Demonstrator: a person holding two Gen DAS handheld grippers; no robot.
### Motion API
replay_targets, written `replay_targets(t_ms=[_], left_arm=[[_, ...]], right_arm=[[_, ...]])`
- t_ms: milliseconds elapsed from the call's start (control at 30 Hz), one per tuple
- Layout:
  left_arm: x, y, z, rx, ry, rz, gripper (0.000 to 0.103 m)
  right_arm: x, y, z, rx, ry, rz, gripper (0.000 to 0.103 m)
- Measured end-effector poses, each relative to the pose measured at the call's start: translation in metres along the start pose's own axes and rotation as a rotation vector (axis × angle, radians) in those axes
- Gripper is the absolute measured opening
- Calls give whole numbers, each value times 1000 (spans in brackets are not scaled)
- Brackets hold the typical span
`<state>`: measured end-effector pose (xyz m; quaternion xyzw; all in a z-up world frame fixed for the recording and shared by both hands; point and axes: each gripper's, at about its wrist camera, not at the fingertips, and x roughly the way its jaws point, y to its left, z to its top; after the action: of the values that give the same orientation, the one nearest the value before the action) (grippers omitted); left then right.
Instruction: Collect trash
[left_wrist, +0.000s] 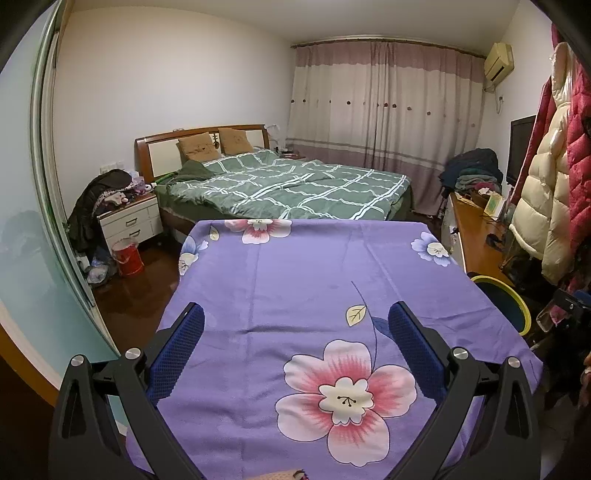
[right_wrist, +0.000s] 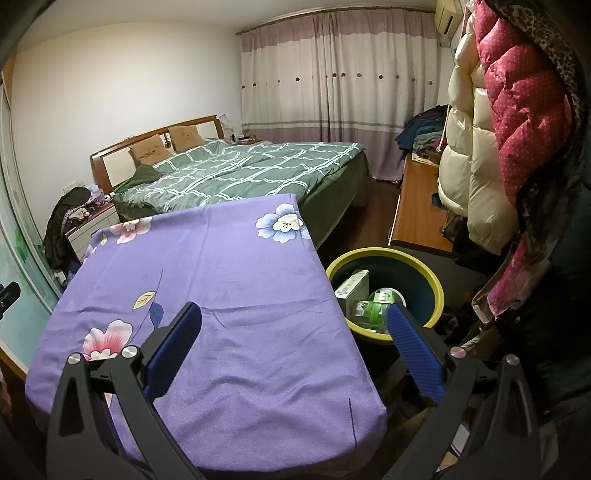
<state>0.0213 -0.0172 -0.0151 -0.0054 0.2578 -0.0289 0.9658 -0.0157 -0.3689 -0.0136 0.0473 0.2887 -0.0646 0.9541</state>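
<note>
Purple-clothed worktop (right_wrist: 221, 280) lies bare; trash sits in the bin (right_wrist: 436, 291) just off its right edge, nearer the right hand-held gripper (right_wrist: 295, 339). Both it and the left hand-held gripper (left_wrist: 295, 332) gape empty.

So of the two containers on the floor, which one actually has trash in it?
The yellow-rimmed bin beside the purple table, just past the right tongs: a white box and green bottle sit inside. The red bucket by the nightstand shows no contents.

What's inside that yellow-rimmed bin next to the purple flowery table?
The right wrist view shows the bin holding a white carton and a clear plastic bottle with a green label. Anything lower down is hidden by these, the table edge and the right tool's finger.
</note>
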Motion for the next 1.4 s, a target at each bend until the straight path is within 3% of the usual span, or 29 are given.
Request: replay_targets(t_ms=[1400], left_arm=[[-2, 2, 2, 13, 6, 13, 98]], right_arm=[[8, 6, -2, -1, 12, 11, 96]])
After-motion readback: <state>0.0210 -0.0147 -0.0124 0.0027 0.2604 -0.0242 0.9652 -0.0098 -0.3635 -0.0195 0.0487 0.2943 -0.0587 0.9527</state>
